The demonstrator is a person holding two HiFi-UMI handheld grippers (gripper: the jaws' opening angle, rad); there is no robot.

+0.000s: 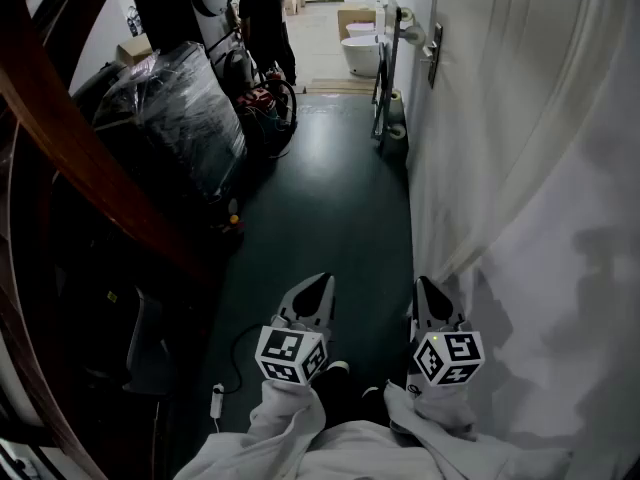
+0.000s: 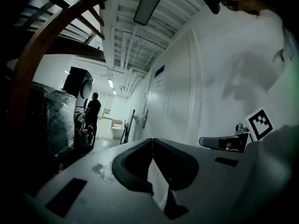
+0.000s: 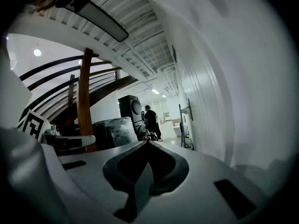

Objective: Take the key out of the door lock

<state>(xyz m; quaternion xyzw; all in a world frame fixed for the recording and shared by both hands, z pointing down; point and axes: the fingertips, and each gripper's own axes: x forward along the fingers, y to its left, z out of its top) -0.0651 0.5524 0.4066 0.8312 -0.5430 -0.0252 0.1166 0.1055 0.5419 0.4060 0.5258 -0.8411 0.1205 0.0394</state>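
Key: too small to make out in any view. The door handle (image 1: 433,54) stands on the white door (image 1: 500,88) along the right side of the corridor, well ahead of both grippers. The left gripper (image 1: 318,280) has its jaws together with nothing between them. The right gripper (image 1: 425,283) likewise has its jaws together and is empty, close beside the white wall. Both are held low over the dark floor (image 1: 330,198). A wrapped bundle (image 1: 185,108) and a curved wooden rail (image 1: 90,148) are on the left. A person (image 1: 262,18) stands at the far end.
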